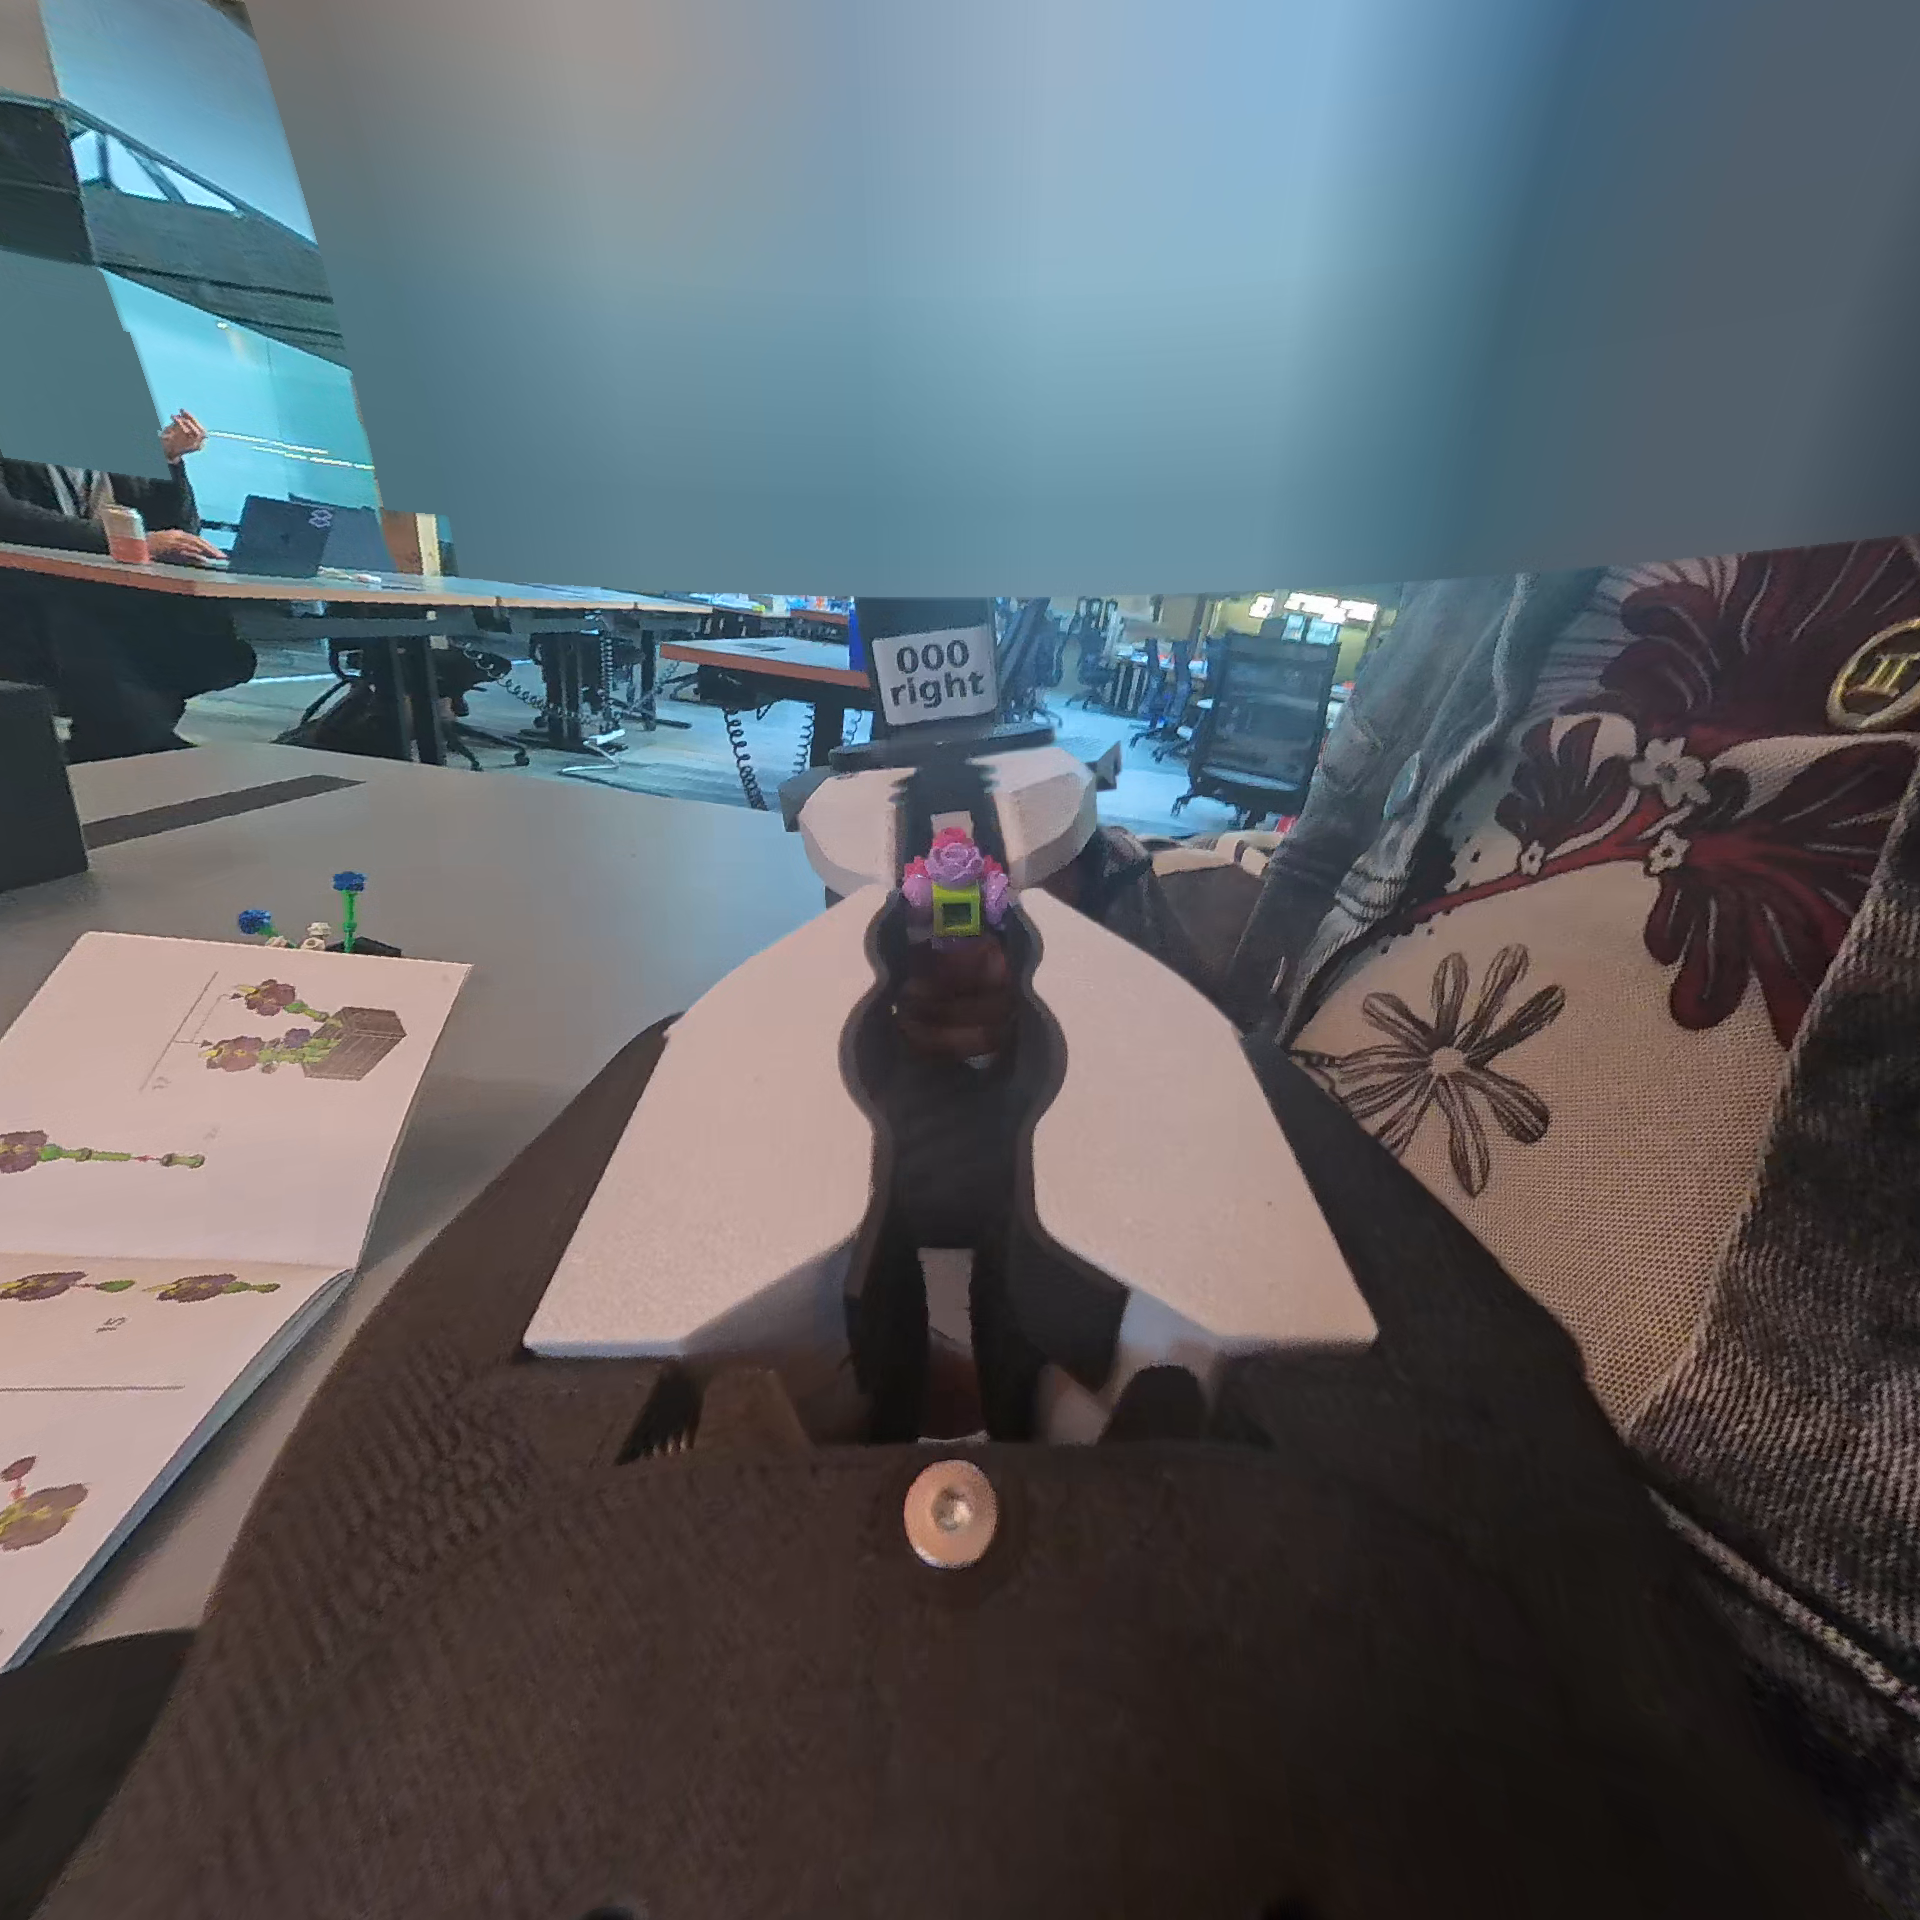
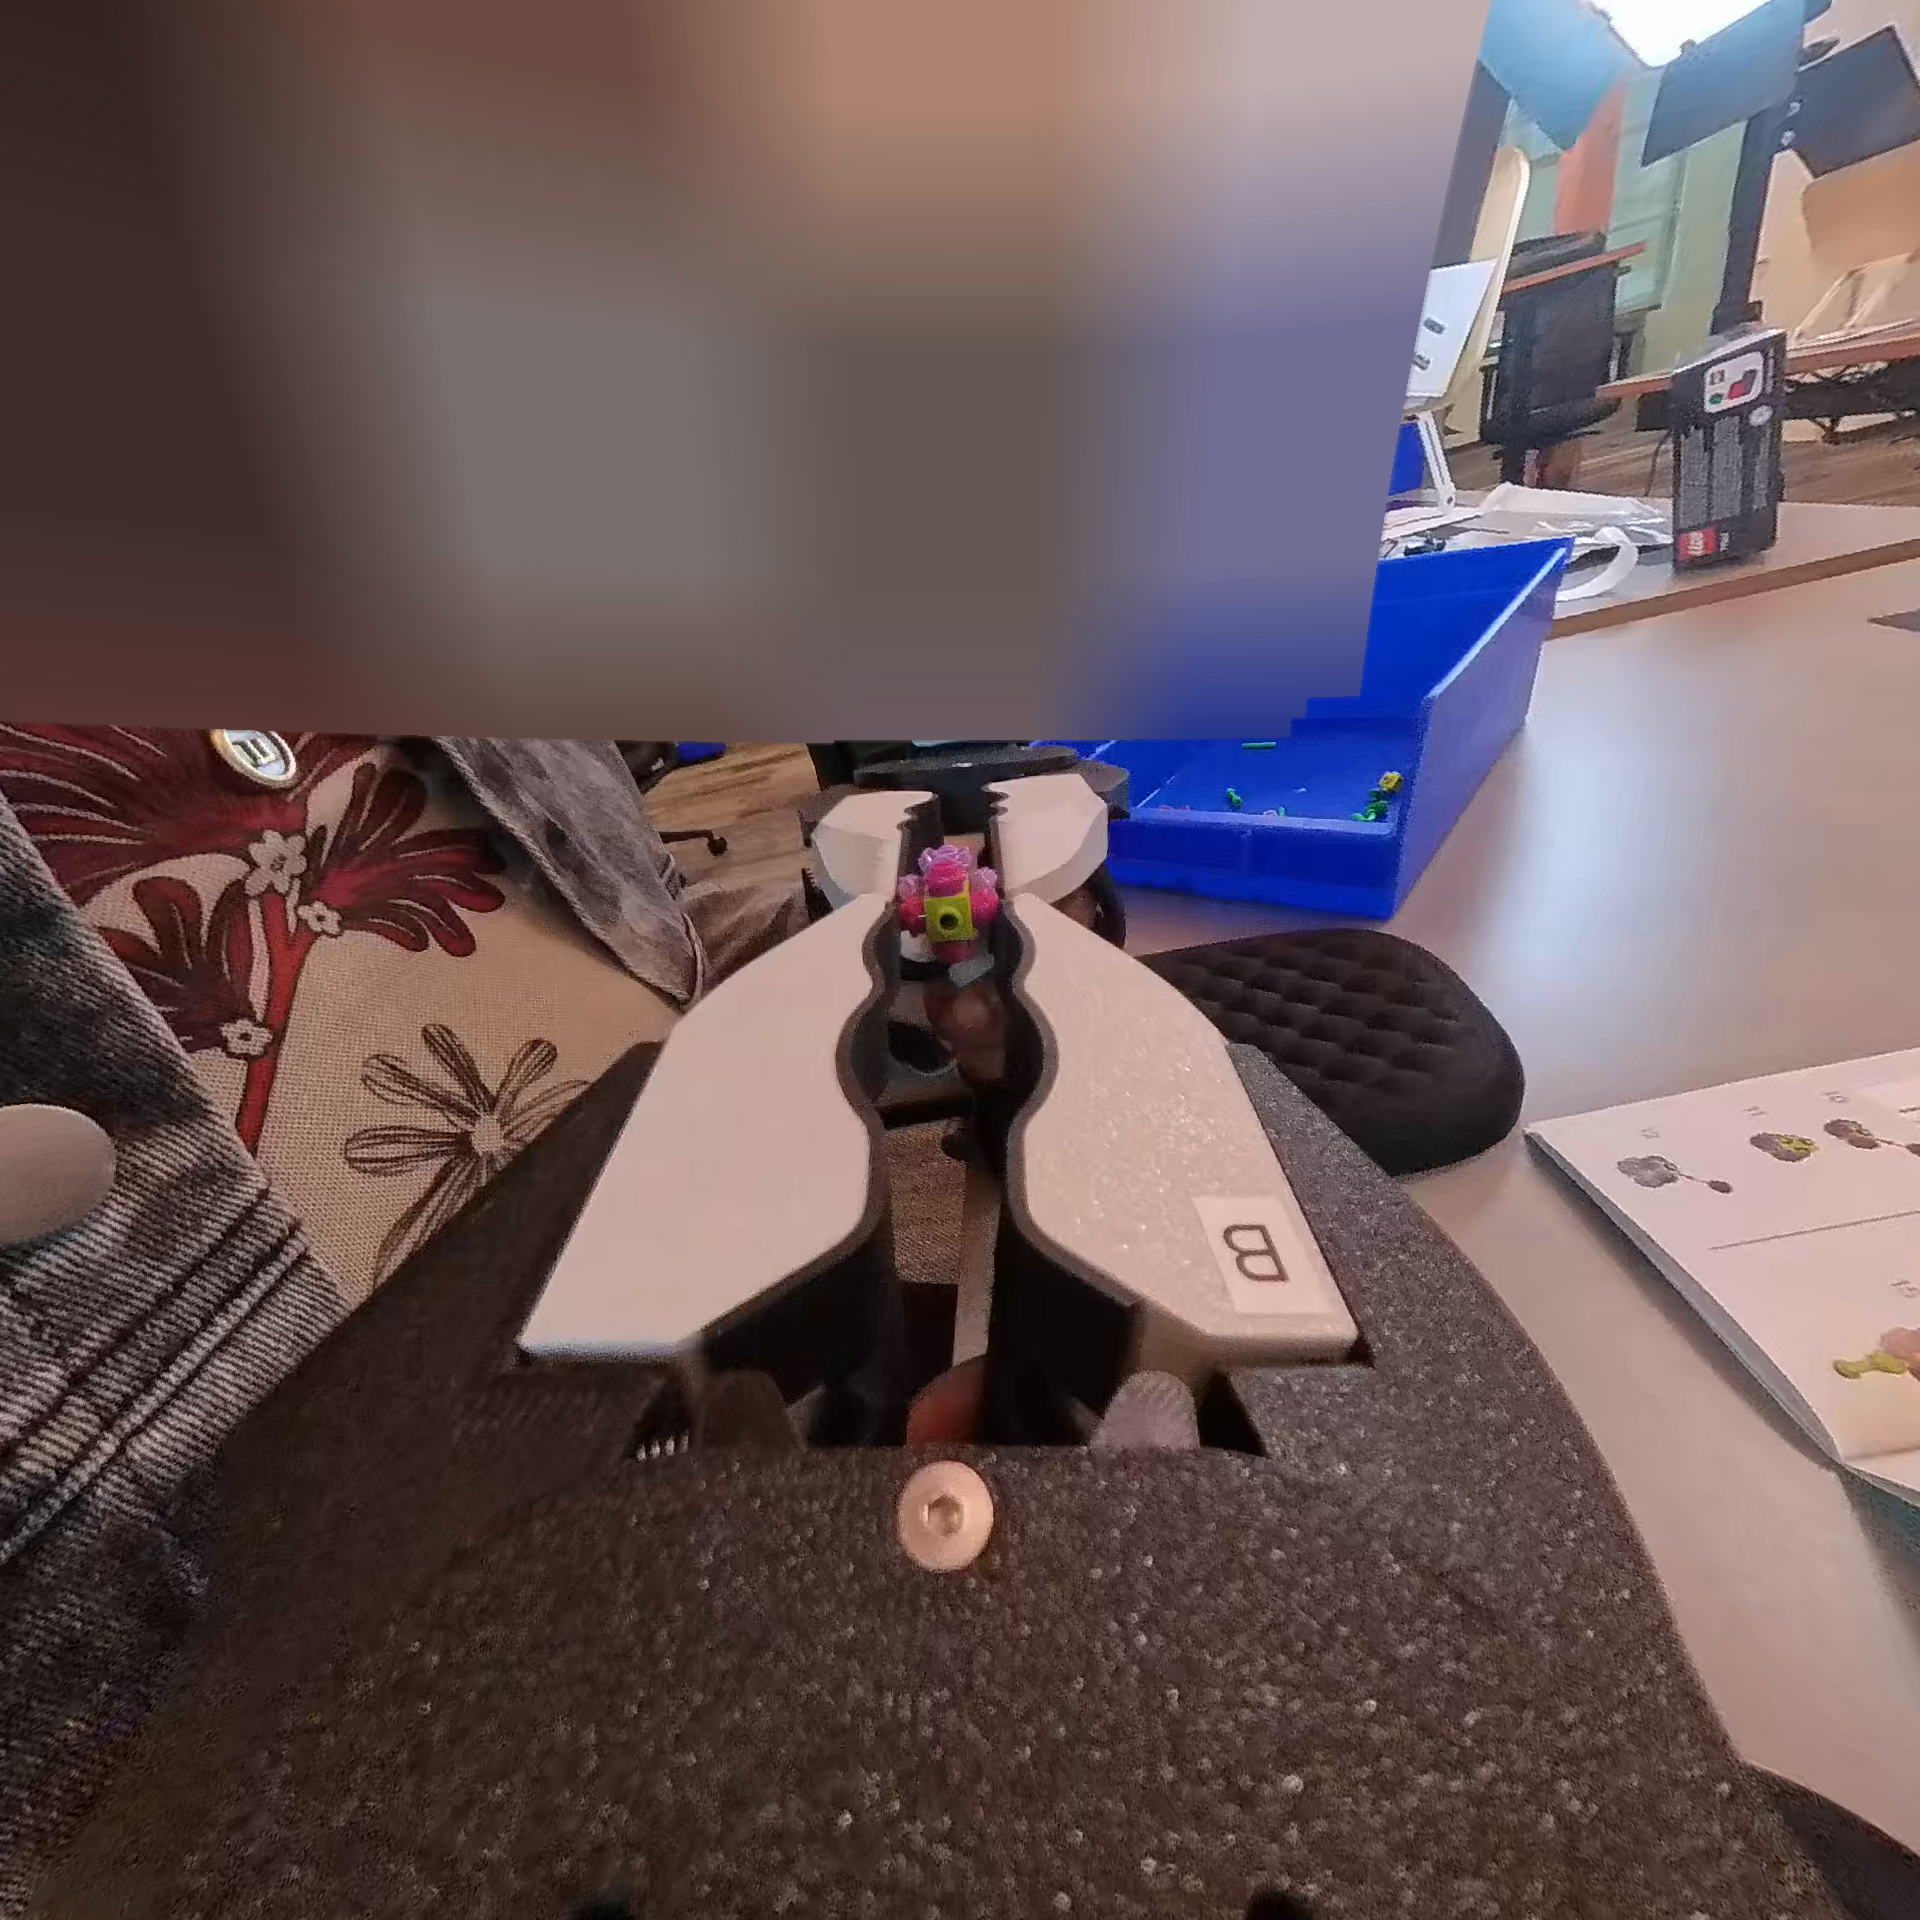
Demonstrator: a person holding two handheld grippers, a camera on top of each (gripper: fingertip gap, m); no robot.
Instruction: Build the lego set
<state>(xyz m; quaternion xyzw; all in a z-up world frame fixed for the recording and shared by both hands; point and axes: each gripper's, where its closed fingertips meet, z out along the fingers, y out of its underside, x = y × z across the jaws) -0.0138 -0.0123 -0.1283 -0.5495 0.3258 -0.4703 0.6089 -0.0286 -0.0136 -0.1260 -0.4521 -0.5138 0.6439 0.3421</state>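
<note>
A small lego flower cluster [image 1: 954, 902], a lime green cube with purple and pink blossoms around it, is held in the air between the two grippers, which face each other tip to tip. My left gripper [image 1: 954, 920] is shut on the cluster from the near side. The right gripper [image 1: 940, 821] meets it from the far side. In the right wrist view the same cluster [image 2: 948, 902] sits between the tips of my right gripper [image 2: 948, 925], which is shut on it, with the left gripper [image 2: 956, 831] just behind. A small grey piece [image 2: 971, 971] hangs under the cluster.
An open instruction booklet [image 1: 208, 1143] lies on the grey table and also shows in the right wrist view [image 2: 1745, 1226]. A small build with blue flowers [image 1: 332, 914] stands beyond it. A blue bin [image 2: 1455, 727] holds loose pieces. A black padded rest [image 2: 1351, 1039] and the set's box [image 2: 1725, 447] are nearby. A person's flowered shirt [image 1: 1558, 987] is close. My two grippers' fingertips are within a few centimetres of each other.
</note>
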